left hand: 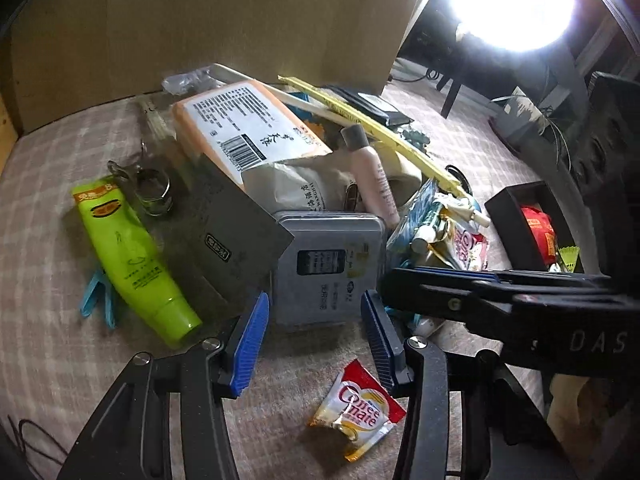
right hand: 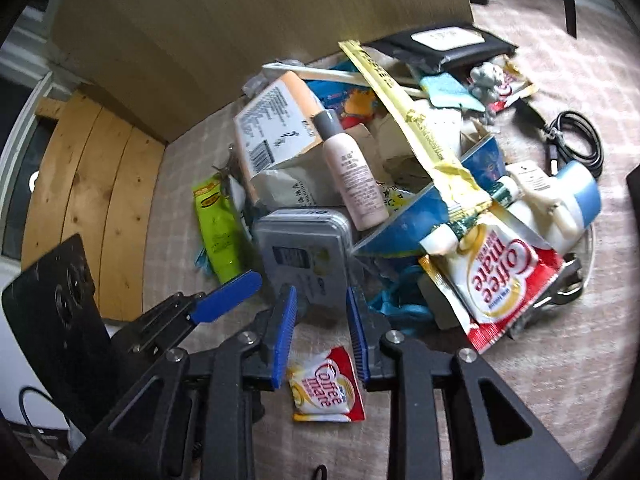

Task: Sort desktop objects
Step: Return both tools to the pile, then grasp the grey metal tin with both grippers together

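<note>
Currently logged:
Item: small Coffee-mate sachet (right hand: 326,386), flat on the checked cloth (right hand: 520,400), apart from the clutter pile.
Right gripper (right hand: 322,334): jaws parted, nothing gripped; sachet lies just below and between the pads.
Left gripper (left hand: 316,338): released, empty, facing the grey tin (left hand: 326,264).
Handling advice: lower squarely, straddle the sachet's edges, pinch without dragging cloth.
Neighbours: green tube (left hand: 132,256), large sachet (right hand: 496,276).

we see open checked cloth (right hand: 520,392) in front of the pile, bare but for a small coffee mate sachet (right hand: 327,388). behind it a grey tin (right hand: 304,248), a green tube (right hand: 218,228) and a pink bottle (right hand: 354,176) crowd together, blocking the way in. the wooden board (right hand: 200,20) closes the back. the left gripper (right hand: 256,296) seems to leave little room beside the tin.
</note>
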